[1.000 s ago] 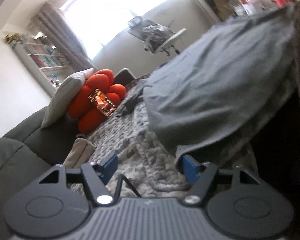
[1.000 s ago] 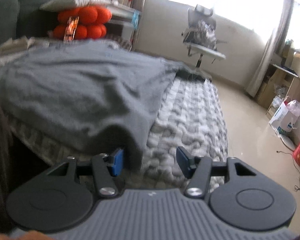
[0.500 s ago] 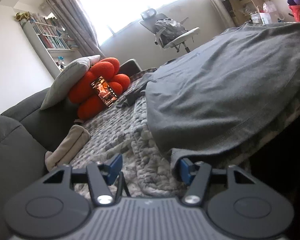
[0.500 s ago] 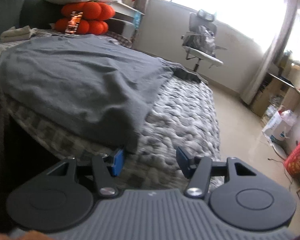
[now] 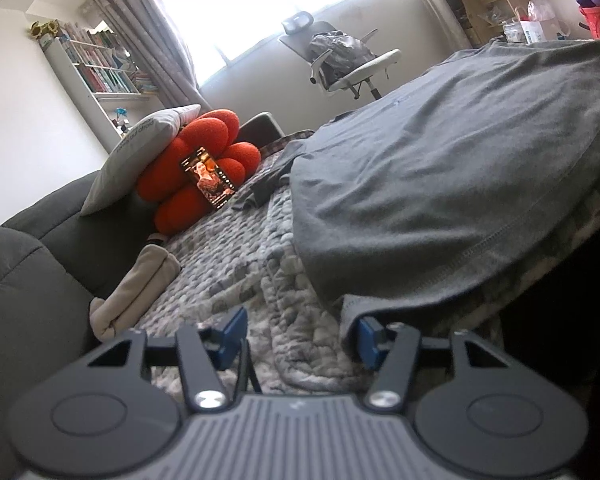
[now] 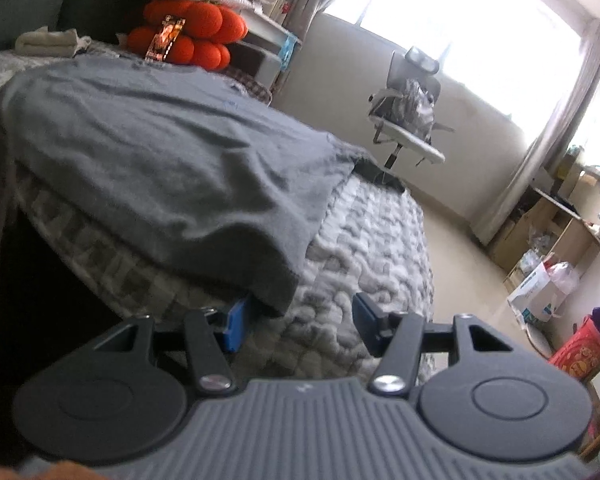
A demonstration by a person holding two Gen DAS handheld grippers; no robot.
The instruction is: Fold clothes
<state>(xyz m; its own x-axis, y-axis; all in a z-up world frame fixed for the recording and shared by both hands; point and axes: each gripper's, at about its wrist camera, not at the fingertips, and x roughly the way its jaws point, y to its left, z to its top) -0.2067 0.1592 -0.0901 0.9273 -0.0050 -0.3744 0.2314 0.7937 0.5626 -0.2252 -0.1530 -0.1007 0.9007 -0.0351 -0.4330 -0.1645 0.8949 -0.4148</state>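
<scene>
Your left gripper (image 5: 300, 338) has just been closing a little, though its jaws stand apart with only the grey garment (image 5: 452, 184)'s hem corner beside the right pad. Your right gripper (image 6: 300, 320) is likewise apart, unclamped at the other corner. Since a second ago both views have levelled, so you look set to pinch. The garment lies spread on the knitted blanket (image 5: 236, 280).

We see a plain grey T-shirt (image 5: 452, 184) spread flat, lightly wrinkled, over the chunky grey knitted blanket (image 5: 236, 280). Its stitched hem drapes over the near edge of the blanket, and one sleeve (image 6: 372, 168) trails toward the far side.
</scene>
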